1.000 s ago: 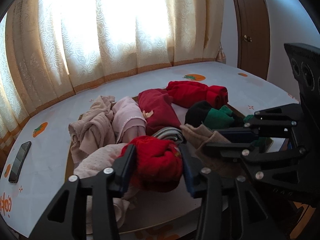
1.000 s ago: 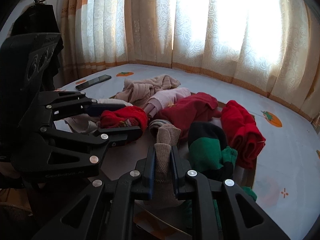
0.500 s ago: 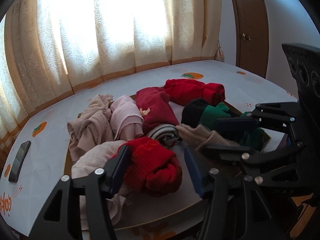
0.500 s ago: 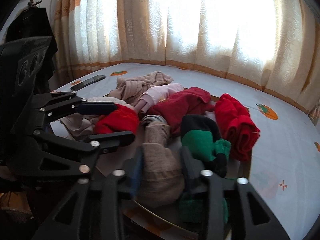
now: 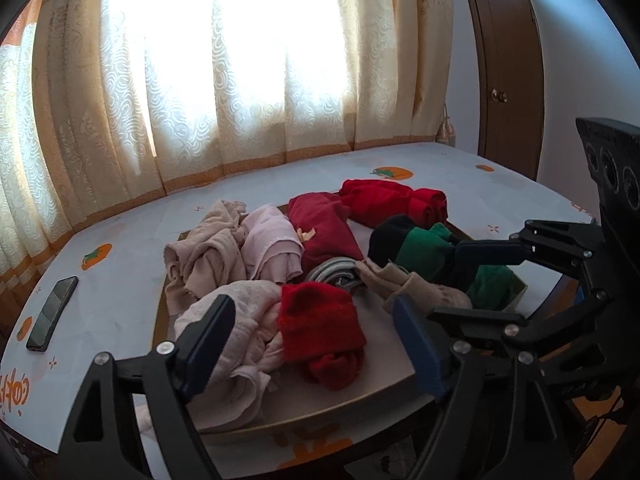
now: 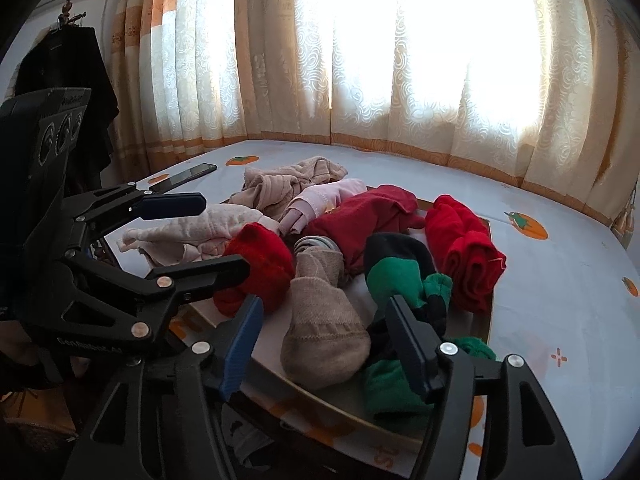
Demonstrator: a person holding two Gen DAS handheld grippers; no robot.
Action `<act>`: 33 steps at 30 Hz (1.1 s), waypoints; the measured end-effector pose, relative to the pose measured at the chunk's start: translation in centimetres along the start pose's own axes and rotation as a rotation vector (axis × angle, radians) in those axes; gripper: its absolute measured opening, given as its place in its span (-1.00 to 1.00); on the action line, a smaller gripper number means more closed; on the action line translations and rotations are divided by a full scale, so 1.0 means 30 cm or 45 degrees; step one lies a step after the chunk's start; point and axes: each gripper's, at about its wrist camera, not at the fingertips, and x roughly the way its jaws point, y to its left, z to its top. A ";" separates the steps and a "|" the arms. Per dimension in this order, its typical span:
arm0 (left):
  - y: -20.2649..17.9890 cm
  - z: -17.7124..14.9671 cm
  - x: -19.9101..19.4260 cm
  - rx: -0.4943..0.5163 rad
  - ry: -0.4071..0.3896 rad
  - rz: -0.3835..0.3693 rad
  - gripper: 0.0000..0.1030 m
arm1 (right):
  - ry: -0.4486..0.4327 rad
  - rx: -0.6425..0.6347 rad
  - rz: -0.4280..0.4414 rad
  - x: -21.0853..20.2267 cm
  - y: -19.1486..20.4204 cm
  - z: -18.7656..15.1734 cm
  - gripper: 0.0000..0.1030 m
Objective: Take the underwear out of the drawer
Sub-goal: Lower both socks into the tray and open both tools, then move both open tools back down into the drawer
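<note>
releasing step: left claw [image 5: 316, 344] is opening around red bundle [image 5: 320, 330], right claw [image 6: 324, 336] is opening around beige sock [image 6: 320, 320]; next, pull both back.

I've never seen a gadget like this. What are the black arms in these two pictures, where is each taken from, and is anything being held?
No robot here: a person holds a two-finger claw in each hand, and each claw carries a wide-angle camera looking along its fingers. One picture comes from the left claw, with the right claw showing at its right edge. The other comes from the right claw, with the left claw at its left edge.

On the bed lies a shallow tray piled with rolled clothes. A phone lies on the sheet beside it.

Neither claw holds anything. Both are opening: a red roll lies loose between the left fingers, a beige sock between the right ones.
</note>
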 end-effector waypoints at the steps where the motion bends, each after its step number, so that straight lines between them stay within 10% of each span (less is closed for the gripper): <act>1: -0.002 -0.004 -0.005 -0.002 -0.003 0.000 0.64 | -0.001 0.000 -0.001 -0.006 0.003 -0.005 0.30; 33: -0.049 -0.339 -0.129 0.026 0.146 -0.063 0.83 | 0.205 -0.140 0.091 -0.120 0.174 -0.289 0.32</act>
